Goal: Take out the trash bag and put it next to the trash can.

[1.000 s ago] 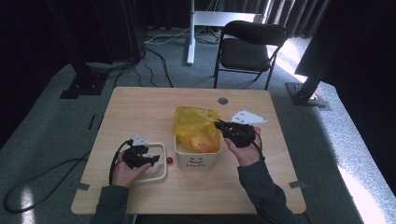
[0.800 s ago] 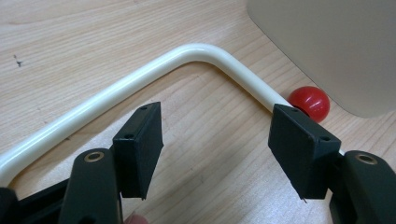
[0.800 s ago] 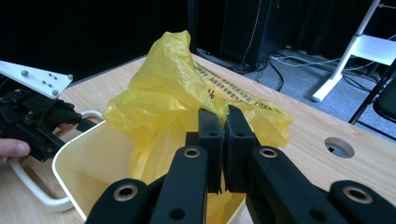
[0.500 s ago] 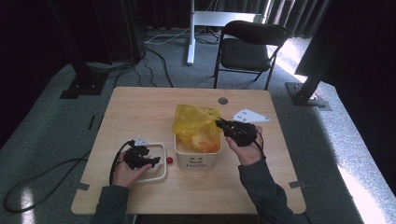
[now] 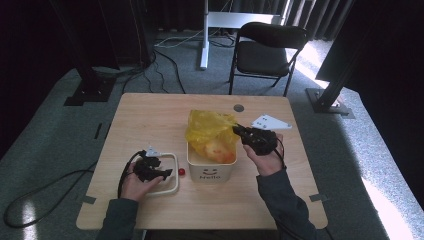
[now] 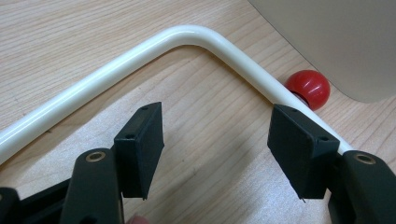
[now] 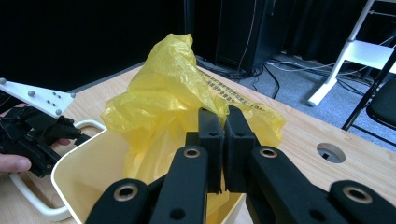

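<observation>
Pinching yellow bag (image 7: 173, 88), right gripper (image 7: 223, 140), bin (image 5: 212, 167) contents obscured

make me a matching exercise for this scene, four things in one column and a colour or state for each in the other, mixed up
Things:
1. plastic bag
2. small ball
3. left claw
4. right claw

Colour or state:
A. open, nothing between its jaws
B. yellow, crumpled in the cream bin
C. red, on the table beside the bin
D. shut on the bag

Pairs: 1-B, 2-C, 3-A, 4-D
</observation>
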